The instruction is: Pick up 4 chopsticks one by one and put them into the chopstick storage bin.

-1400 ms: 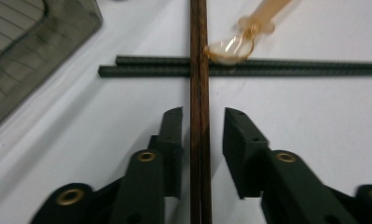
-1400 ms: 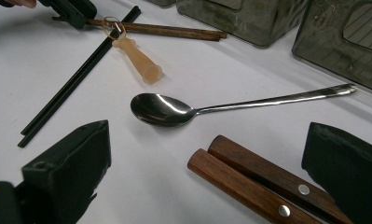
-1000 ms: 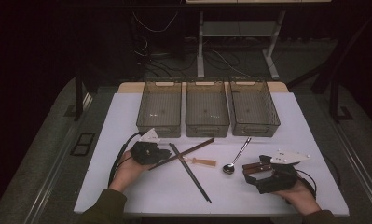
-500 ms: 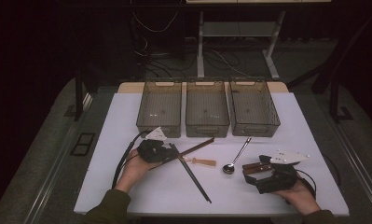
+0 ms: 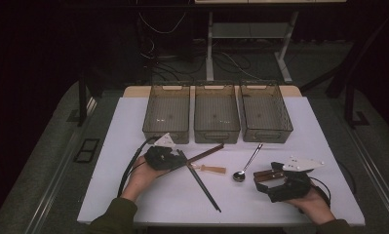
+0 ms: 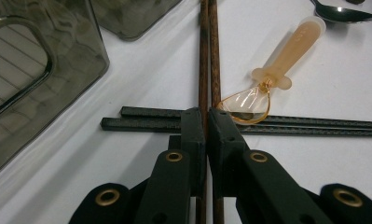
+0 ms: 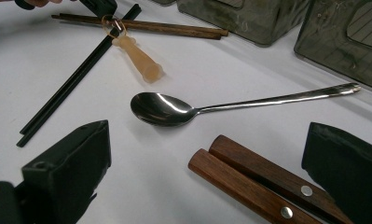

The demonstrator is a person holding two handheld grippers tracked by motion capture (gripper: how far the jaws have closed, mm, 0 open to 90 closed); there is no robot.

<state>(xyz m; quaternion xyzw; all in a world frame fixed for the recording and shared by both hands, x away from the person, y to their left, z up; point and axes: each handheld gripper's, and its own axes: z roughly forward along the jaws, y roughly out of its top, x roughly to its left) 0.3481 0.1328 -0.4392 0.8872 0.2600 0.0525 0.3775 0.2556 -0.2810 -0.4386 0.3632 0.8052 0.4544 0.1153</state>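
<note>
Brown chopsticks sit clamped in the left claw; right claw gapes around wooden handles on the tabletop.

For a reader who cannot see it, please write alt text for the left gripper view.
The left gripper is shut on a pair of brown wooden chopsticks, which lie across a pair of black chopsticks on the white table. An amber plastic spoon lies at right, a smoky bin at left.

- The left claw is built of black jaws fitted with brass-coloured eyelets.
- A grey three-cornered plate is carried on the right claw.
- Black cables are trailed from both.
- Olive-green sleeves are worn.
</note>
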